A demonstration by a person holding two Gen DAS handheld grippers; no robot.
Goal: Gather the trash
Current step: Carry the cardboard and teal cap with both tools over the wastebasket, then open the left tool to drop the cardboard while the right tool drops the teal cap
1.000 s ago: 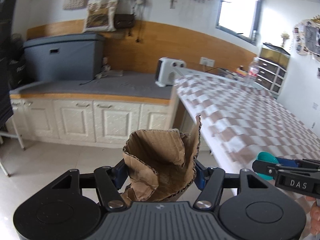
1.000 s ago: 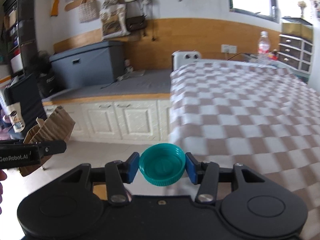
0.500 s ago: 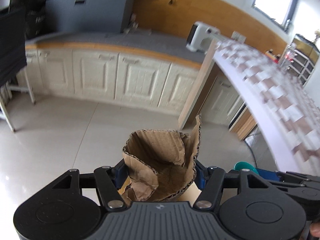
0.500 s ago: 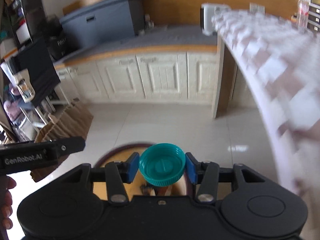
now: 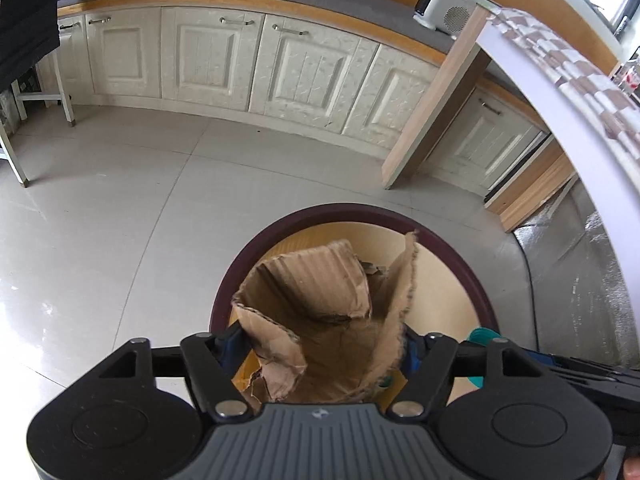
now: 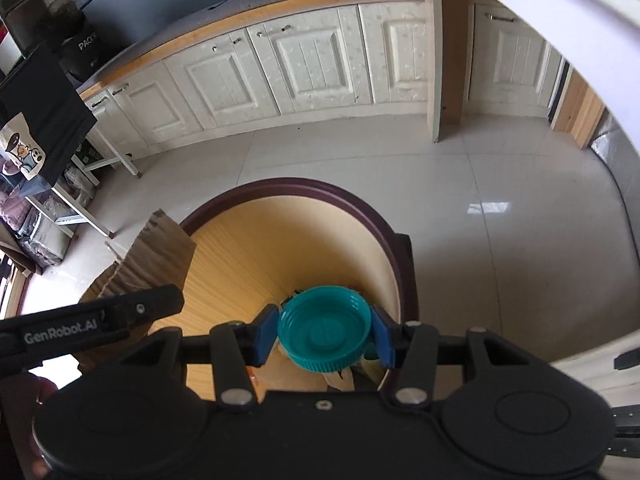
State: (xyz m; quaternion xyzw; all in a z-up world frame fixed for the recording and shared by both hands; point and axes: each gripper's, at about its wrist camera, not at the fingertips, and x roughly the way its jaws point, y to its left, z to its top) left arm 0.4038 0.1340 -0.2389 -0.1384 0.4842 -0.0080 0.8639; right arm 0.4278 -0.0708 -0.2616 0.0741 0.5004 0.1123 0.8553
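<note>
My left gripper [image 5: 320,346] is shut on a torn brown cardboard piece [image 5: 320,312] and holds it over the open mouth of a round bin with a dark maroon rim [image 5: 236,264] and a yellow inside. My right gripper [image 6: 325,330] is shut on a teal plastic cap [image 6: 324,328] and holds it above the same bin [image 6: 288,186], whose yellow inner wall [image 6: 240,264] shows below. The cardboard [image 6: 152,256] and the left gripper's finger show at the left of the right wrist view. The cap's edge [image 5: 482,334] shows at the right of the left wrist view.
The bin stands on a pale tiled floor [image 5: 120,208]. White cabinets [image 5: 208,56] with a grey counter run along the back. The checkered table [image 5: 580,80] overhangs on the right, with its wooden leg [image 5: 432,104]. A white-legged rack [image 6: 80,184] stands on the left.
Both grippers have tilted down from the table and the wall toward the floor and moved over the bin. Each still holds its item.
</note>
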